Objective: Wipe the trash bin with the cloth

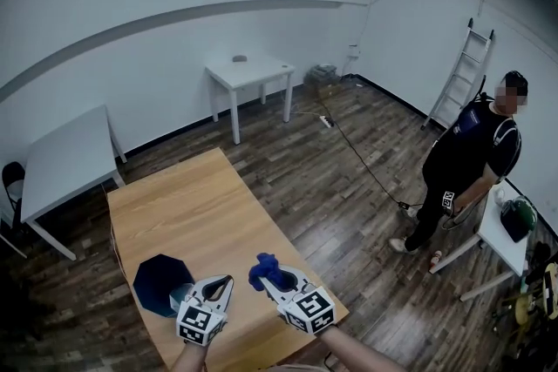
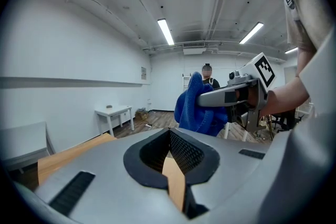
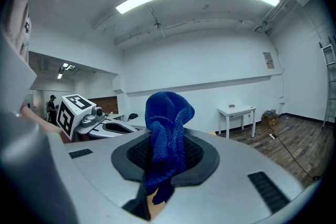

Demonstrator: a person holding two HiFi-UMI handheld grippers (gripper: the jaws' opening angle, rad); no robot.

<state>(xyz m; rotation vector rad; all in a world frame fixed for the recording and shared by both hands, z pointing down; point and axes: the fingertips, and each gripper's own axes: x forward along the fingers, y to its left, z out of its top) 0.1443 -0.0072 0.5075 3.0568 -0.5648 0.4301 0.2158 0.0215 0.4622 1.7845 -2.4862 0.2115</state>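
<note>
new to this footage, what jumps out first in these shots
A bright blue cloth bunches up in the right gripper, clamped over the near end of the wooden table. Beside the shut, empty left gripper sits a dark blue trash bin; a person stands near a ladder at far right.

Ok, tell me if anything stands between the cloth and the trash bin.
Only the left gripper, shut and empty: it sits beside the trash bin, between it and the cloth in the right gripper.
</note>
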